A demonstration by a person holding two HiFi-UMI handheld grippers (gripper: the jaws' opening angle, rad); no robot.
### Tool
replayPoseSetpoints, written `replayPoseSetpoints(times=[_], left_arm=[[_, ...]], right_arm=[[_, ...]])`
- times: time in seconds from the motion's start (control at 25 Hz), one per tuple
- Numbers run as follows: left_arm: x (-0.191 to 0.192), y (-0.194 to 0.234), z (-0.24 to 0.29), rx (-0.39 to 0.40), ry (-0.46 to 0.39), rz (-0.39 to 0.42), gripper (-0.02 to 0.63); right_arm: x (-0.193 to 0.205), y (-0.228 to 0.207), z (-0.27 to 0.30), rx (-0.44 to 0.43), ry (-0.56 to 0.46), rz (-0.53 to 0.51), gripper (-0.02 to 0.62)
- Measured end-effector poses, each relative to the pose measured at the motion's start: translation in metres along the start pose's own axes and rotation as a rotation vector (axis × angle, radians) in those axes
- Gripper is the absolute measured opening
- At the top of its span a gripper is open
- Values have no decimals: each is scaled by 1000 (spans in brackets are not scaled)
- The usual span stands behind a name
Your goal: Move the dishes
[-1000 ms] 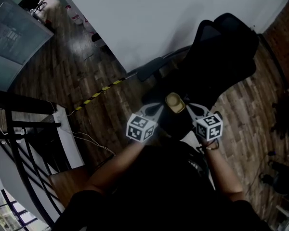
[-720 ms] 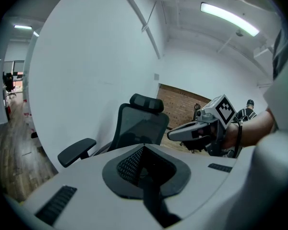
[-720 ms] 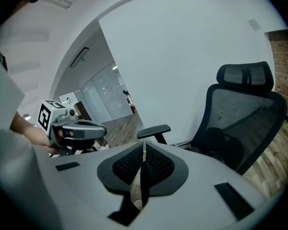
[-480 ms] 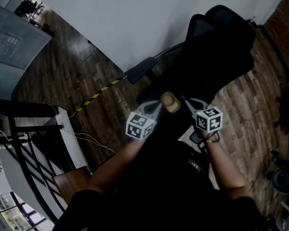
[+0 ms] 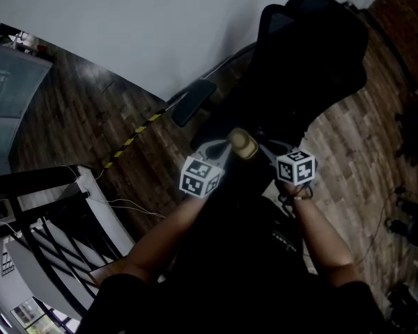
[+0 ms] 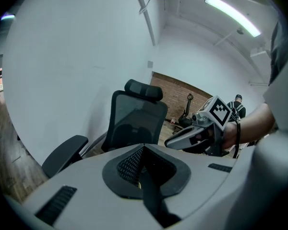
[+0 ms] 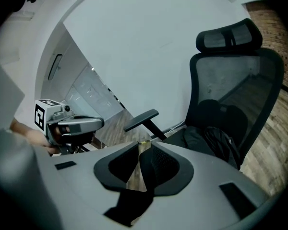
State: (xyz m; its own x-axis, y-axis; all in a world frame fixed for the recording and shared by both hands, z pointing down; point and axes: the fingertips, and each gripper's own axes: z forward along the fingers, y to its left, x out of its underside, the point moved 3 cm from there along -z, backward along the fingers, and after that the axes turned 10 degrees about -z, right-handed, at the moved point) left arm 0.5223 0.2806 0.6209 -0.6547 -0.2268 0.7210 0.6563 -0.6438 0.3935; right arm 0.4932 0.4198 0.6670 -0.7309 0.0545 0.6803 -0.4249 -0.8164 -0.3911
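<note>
— Where are the dishes sitting right now?

— None is showing in any view, and no worktop, rack or basin is showing either. So I am judging that the move is not yet under way. The person is standing over a black mesh-backed office chair [image 5: 313,61].

— What are the grippers doing?

— The left gripper [image 6: 142,148] is holding its jaws together with nothing between them. The right gripper [image 7: 143,147] has just been opening its jaws. They are standing apart, and only brown wooden floor [image 5: 104,117] is showing through the gap.

— Is anything holding something?

— Only the chair: a dark soft bundle [image 7: 213,140], perhaps a bag or garment, is lying on the seat against the backrest. A small tan rounded thing [image 5: 242,143] is showing between the grippers in the head view; I cannot tell what it is.

— And next?

— Finding the dishes, I am guessing, then bringing open jaws to a rim.
</note>
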Motion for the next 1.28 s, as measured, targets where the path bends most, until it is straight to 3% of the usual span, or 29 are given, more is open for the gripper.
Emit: replayPoseSetpoints(times=[0.68, 1.28], left_arm=[[29, 72, 67, 89, 173, -21, -9], [69, 116, 120, 121, 285, -30, -9]], right_arm=[[80, -72, 111, 63, 199, 258, 86], [146, -116, 190, 81, 309, 380, 87]])
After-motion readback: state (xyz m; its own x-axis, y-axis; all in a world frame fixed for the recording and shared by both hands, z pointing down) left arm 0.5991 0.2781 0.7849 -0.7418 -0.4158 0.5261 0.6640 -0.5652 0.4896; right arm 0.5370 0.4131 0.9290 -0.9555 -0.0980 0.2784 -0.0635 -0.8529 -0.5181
